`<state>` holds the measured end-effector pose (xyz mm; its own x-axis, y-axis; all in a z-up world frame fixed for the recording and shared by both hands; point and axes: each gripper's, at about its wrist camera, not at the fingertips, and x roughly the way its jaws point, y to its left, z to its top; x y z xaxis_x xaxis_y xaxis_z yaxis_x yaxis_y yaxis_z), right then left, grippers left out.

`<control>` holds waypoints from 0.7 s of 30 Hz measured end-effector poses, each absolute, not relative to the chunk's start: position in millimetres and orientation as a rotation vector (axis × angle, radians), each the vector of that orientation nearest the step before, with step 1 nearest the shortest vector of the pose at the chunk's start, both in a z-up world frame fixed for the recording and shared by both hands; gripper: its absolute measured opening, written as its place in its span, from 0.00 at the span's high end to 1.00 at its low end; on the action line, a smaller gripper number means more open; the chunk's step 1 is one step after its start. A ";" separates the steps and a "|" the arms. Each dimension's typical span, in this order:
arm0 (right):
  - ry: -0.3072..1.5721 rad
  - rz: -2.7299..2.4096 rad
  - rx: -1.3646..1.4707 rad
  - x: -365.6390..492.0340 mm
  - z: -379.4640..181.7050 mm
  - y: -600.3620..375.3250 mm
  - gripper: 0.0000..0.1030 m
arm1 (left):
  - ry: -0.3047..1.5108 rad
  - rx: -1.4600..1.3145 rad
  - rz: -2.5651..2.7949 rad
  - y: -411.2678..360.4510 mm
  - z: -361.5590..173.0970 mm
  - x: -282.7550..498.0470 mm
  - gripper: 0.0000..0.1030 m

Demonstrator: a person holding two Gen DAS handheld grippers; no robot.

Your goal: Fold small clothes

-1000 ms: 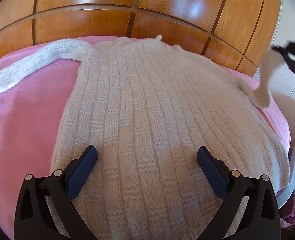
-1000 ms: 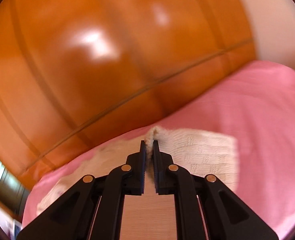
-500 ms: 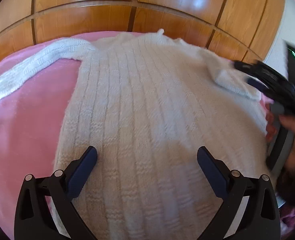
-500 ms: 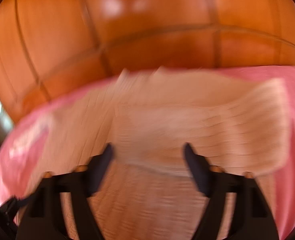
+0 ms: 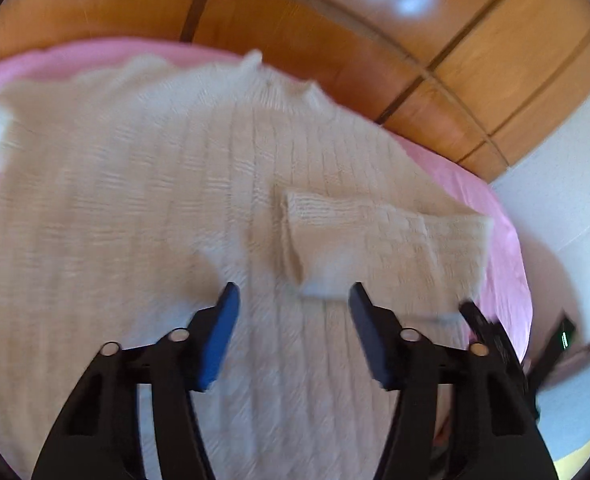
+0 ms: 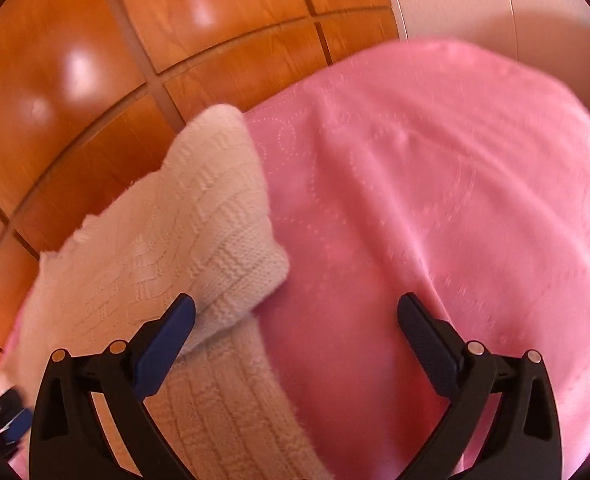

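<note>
A cream knit sweater (image 5: 143, 216) lies flat on the pink bedspread (image 5: 507, 216). Its right sleeve (image 5: 375, 236) is folded across the body. My left gripper (image 5: 293, 300) is open and empty just above the sweater, in front of the sleeve cuff. My right gripper (image 6: 295, 312) is open and empty, over the sweater's right edge; the folded sleeve (image 6: 199, 240) lies by its left finger (image 6: 167, 344) and pink bedspread (image 6: 435, 200) fills the rest. The right gripper's body shows at the lower right of the left wrist view, blurred.
A glossy wooden headboard (image 5: 335, 32) runs along the far side of the bed and shows in the right wrist view (image 6: 115, 60). A white wall (image 5: 567, 184) stands to the right. The bed edge drops off at the right.
The right gripper let go of the sleeve, now folded over the body, and pulled back to the right. The left gripper moved right toward the sleeve cuff and its jaws narrowed a little.
</note>
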<state>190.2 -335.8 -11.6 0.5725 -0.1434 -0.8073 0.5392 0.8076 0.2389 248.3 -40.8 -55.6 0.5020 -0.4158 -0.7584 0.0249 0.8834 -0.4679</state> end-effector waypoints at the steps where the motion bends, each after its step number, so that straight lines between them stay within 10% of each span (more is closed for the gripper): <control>1: 0.864 -0.413 0.510 187.8 -8.3 -334.0 0.02 | 1.031 -0.441 -0.266 -44.3 -60.1 256.2 0.47; 4: 0.848 -0.408 0.520 181.2 -6.7 -339.3 0.02 | 1.024 -0.399 -0.247 -58.8 -65.4 271.8 0.47; 8: 0.828 -0.412 0.526 183.5 -3.8 -339.9 0.02 | 1.050 -0.361 -0.309 -72.1 -65.0 281.1 0.90; 21: 0.753 -0.439 0.581 175.6 0.2 -347.0 0.02 | 0.727 -0.391 -0.367 -35.1 46.3 288.4 0.93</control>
